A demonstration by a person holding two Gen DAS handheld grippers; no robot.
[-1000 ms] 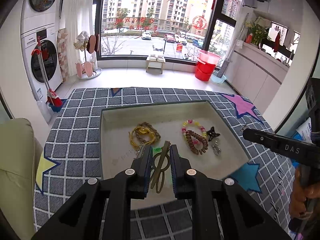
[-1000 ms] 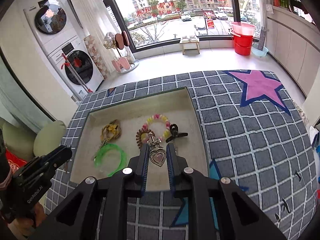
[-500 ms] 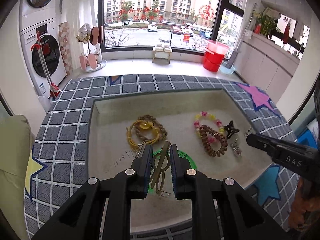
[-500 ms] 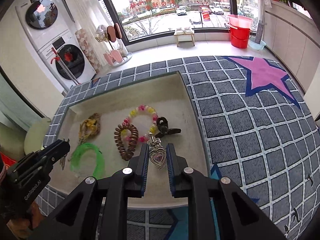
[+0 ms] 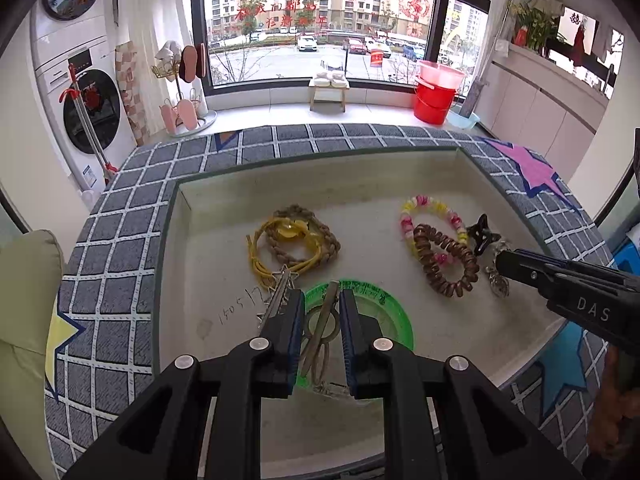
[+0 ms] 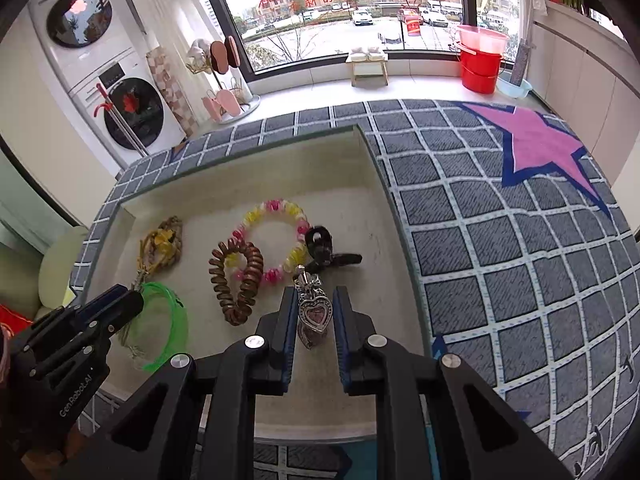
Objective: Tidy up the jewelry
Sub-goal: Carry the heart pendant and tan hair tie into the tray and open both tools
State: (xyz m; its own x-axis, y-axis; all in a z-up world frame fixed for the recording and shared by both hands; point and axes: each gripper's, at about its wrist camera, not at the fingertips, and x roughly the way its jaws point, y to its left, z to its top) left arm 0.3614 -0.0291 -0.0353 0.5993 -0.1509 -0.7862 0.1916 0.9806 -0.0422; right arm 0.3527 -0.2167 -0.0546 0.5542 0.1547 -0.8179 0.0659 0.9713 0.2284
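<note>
Both your claws have dropped closer to the tray point(image 5: 180, 216) over the last second, each narrow and clamped on its load: left claw point(image 5: 320, 300) on an olive hair clip point(image 5: 325, 320) just above the green bangle point(image 5: 394, 312) near the tray's front edge, right claw point(image 6: 314, 312) on a heart pendant point(image 6: 316, 316) just in front of the black claw clip point(image 6: 320, 248). Neither piece looks set down yet, so you're probably at the placing step. Yellow cord bracelet point(image 5: 280, 240), beaded bracelet point(image 5: 432, 216) and brown coil tie point(image 5: 444, 264) already lie inside.

Home laundry balcony: stacked washer-dryer point(image 5: 76, 80), red buckets point(image 5: 436, 96).
</note>
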